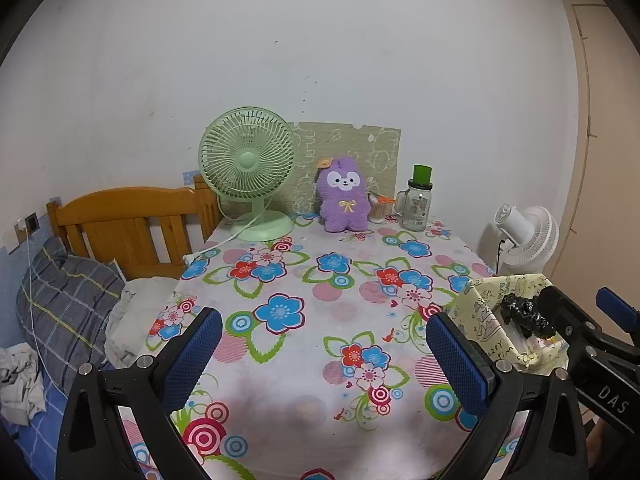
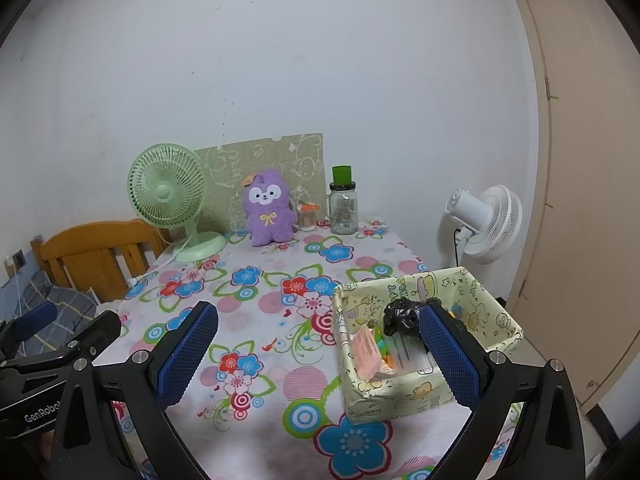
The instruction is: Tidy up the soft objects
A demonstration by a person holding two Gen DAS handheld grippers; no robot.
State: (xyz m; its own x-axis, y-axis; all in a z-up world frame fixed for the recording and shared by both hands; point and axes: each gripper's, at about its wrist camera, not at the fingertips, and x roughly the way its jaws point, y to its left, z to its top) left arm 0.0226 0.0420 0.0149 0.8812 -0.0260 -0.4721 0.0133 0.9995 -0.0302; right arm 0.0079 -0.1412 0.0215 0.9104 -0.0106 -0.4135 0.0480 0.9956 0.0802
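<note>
A purple plush toy (image 1: 345,199) is seen upright in the upper middle of the left wrist view, at the far edge of the flower-print tablecloth (image 1: 320,320), in front of a patterned green board (image 1: 360,152). It is flanked by a green desk fan (image 1: 248,168) to its left and, to its right, a small cup (image 1: 376,210) just beside it and a glass jar (image 1: 418,208) with a green top.

In the right wrist view, a yellow cartoon-print box (image 2: 400,396) is placed at the lower right of the frame; a crumpled black bag (image 2: 400,316) and pink packets (image 2: 366,350) are held inside it.

The left gripper (image 1: 324,354) is spread wide over bare cloth, nothing between its blue pads. The right gripper (image 2: 320,350) is likewise spread, one pad over the box. A white fan (image 2: 486,222) is seen at the right, beyond the table's edge.
</note>
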